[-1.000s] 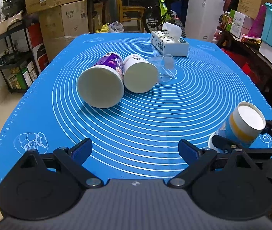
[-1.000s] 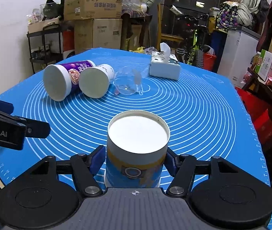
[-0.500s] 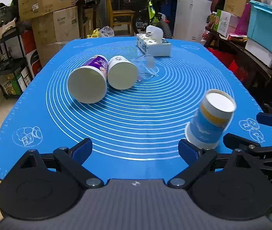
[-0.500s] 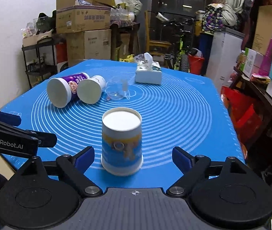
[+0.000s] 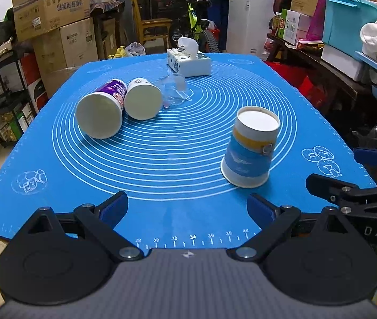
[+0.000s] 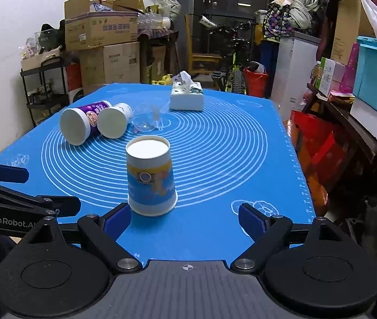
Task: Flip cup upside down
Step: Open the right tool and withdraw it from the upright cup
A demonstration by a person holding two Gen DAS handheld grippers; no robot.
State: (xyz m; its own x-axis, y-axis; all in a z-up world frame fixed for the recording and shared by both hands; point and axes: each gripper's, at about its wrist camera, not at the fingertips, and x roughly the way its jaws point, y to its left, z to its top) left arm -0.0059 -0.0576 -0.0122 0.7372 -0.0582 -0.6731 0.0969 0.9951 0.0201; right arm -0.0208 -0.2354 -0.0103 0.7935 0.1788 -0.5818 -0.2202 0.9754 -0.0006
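Observation:
A blue and yellow paper cup [image 5: 249, 148] stands upside down on the blue mat [image 5: 177, 164], its white base facing up; it also shows in the right wrist view [image 6: 149, 175]. My right gripper [image 6: 184, 219] is open and empty, pulled back just behind the cup. My left gripper [image 5: 187, 207] is open and empty over the mat's near edge, left of the cup. The right gripper's fingers [image 5: 348, 188] show at the right edge of the left wrist view.
A purple cup [image 5: 100, 113] and a white cup [image 5: 142, 102] lie on their sides at the mat's left. A clear glass cup [image 5: 173, 91] lies beside them. A tissue box [image 5: 189, 62] stands at the back. Boxes, shelves and bins surround the table.
My right gripper opened and let go of the blue and yellow cup, then drew back from it. The cup stays upside down on the mat. My left gripper also pulled back.

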